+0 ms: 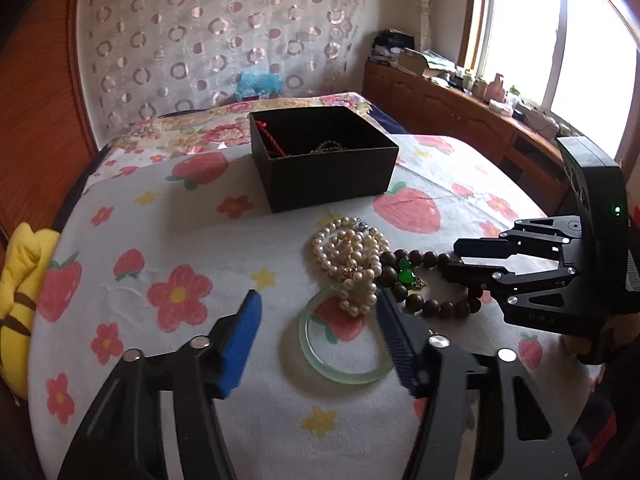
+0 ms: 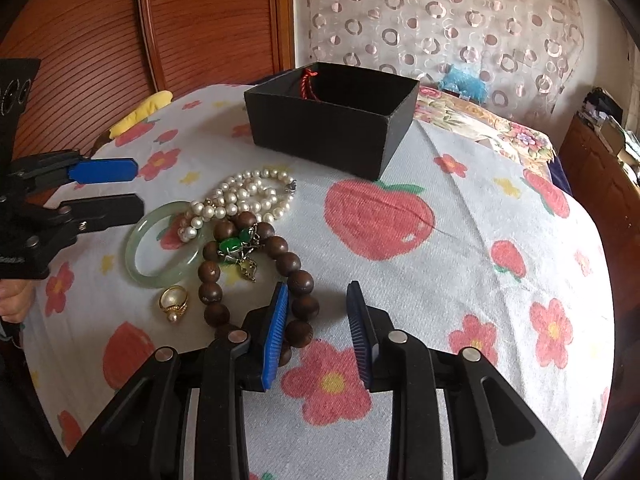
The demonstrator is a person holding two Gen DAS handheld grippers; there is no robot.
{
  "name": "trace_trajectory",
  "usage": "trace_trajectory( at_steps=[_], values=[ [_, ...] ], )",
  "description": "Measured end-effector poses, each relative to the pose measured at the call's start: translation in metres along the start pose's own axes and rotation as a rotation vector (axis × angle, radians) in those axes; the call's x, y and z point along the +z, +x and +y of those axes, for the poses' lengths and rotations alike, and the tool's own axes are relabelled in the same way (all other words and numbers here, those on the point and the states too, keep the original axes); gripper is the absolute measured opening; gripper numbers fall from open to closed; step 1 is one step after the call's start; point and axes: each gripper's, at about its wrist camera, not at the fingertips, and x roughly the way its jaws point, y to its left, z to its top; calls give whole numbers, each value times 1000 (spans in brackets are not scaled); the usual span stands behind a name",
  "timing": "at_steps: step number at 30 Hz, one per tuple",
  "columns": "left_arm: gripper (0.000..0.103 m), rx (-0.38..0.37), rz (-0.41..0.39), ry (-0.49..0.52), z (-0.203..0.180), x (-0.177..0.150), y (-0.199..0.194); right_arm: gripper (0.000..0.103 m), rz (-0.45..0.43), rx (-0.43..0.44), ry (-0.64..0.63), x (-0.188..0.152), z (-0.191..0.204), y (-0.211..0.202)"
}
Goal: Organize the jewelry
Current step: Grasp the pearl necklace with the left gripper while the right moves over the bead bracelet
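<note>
Tongs (image 1: 316, 340) with ribbed blue pads straddle smooth jade bangle (image 1: 344, 340).

One black box (image 2: 328, 120) before you, holding one red cord (image 2: 308, 80) and one dark bead strand (image 1: 330, 146). On bed cover (image 2: 460, 280), count: one pearl strand (image 2: 240, 196), one jade bangle (image 2: 160, 256), one wooden-bead bracelet (image 2: 288, 264), one green pendant (image 2: 230, 246), one gold ring (image 2: 174, 300). Your two grippers: left (image 1: 320, 328), right (image 2: 320, 320). One yellow plush toy (image 1: 20, 280) at bed edge.
</note>
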Motion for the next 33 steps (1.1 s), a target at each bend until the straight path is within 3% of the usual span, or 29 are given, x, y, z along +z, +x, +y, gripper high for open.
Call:
trace_trajectory(
  at_steps=[3, 19, 26, 28, 33],
  values=[
    [42, -17, 16, 10, -2, 4, 6, 32, -1, 0, 0, 0, -1, 0],
    [34, -65, 85, 37, -8, 19, 37, 32, -2, 4, 4, 1, -1, 0],
    [18, -127, 87, 8, -6, 21, 44, 32, -2, 3, 3, 1, 0, 0],
    [8, -132, 100, 1, -5, 20, 46, 32, -1, -6, -4, 1, 0, 0],
    [7, -126, 89, -4, -3, 18, 44, 32, -1, -13, -2, 2, 1, 1]
  ],
)
